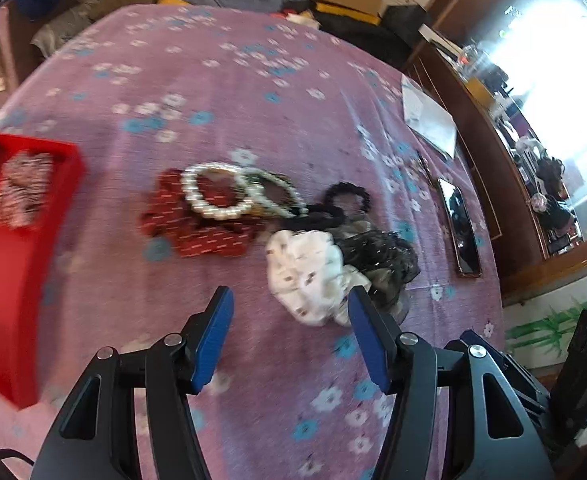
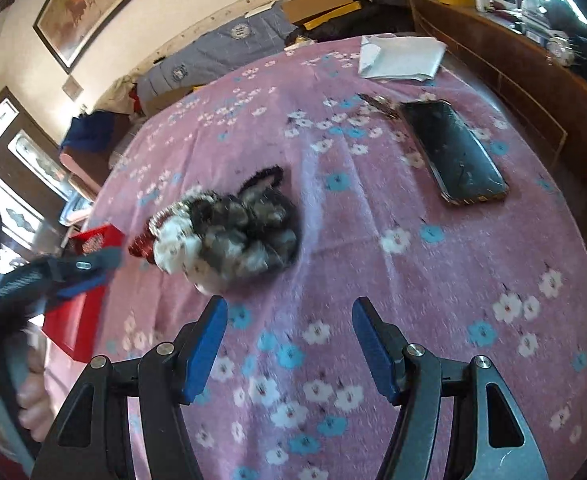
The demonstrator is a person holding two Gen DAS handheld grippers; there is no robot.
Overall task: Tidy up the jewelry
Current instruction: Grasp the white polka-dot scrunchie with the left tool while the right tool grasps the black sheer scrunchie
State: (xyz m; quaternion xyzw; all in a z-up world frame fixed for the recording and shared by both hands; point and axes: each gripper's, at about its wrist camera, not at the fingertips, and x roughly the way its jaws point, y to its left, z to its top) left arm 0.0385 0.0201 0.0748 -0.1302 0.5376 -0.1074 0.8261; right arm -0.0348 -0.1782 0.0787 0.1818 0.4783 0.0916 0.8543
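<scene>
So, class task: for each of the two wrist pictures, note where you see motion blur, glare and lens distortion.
Left wrist view: the red tray is smeared by motion, the mirror glares white, and the left claw stays sharp. Right wrist view: the pile of hair ties is blurred, the phone crisper, and the fisheye bows the floral cloth into a dome.

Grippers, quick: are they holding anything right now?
Left gripper: open, holding nothing.
Right gripper: open, holding nothing.
</scene>
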